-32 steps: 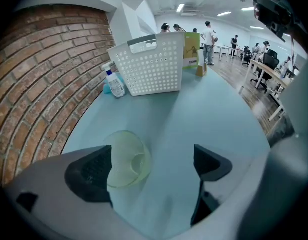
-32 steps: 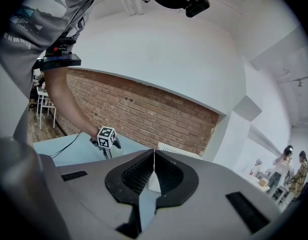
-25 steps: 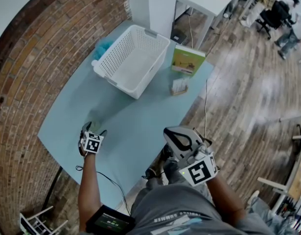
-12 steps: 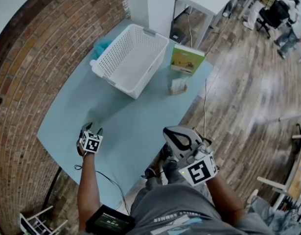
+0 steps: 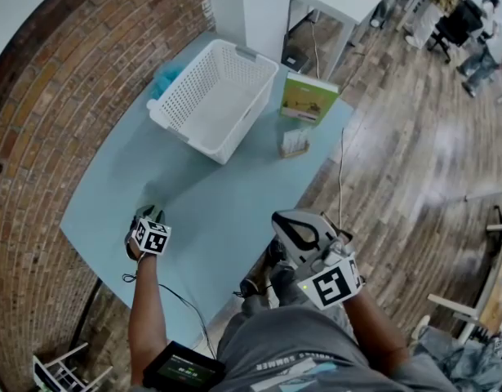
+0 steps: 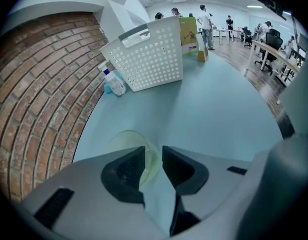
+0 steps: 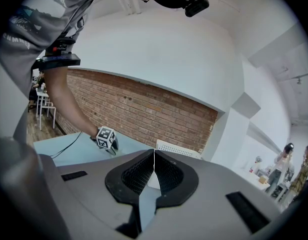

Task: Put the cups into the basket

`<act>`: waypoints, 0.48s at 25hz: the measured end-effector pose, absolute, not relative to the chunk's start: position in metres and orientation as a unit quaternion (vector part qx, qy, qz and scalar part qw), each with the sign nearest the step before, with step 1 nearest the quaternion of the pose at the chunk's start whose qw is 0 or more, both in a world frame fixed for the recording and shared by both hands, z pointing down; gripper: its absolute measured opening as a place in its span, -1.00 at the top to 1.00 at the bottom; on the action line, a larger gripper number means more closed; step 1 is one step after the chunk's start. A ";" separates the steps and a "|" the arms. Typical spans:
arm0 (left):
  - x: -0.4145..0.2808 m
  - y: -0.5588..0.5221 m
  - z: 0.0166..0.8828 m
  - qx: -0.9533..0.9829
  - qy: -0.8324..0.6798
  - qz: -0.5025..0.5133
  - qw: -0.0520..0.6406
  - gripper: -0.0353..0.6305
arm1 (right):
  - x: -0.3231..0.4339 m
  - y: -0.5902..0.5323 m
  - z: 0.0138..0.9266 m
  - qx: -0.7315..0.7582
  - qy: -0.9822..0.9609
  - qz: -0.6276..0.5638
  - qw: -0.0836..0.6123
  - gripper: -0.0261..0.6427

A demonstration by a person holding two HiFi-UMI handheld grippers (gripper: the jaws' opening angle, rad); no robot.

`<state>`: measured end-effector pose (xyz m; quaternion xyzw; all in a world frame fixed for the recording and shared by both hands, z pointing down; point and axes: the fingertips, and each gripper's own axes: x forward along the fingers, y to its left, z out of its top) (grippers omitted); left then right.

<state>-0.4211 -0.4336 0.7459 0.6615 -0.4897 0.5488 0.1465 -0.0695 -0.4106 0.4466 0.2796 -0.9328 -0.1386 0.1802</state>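
A pale, see-through cup stands on the light blue table near its front left corner. My left gripper is down over it, and in the head view this gripper hides the cup. Its jaws are closing, with the cup's wall in the narrow gap between the pads and a slit of table still showing there. The white perforated basket stands at the table's far end, its wall showing in the left gripper view. My right gripper hangs off the table's near edge, shut on nothing.
A green standing card and a small wooden holder sit right of the basket. A plastic bottle and blue cloth lie behind the basket by the brick wall. Wooden floor lies to the right.
The left gripper's jaws have drawn much closer together over the cup. The right gripper has stayed where it was.
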 end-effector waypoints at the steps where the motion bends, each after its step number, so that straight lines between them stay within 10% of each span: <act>1: -0.422 -0.434 0.745 0.659 -0.490 0.552 0.143 0.59 | -0.069 -0.411 0.447 0.280 -0.933 -0.138 0.180 0.88; 12: -0.418 -0.429 0.743 0.653 -0.494 0.559 0.129 0.82 | -0.057 -0.409 0.450 0.279 -0.934 -0.134 0.180 0.88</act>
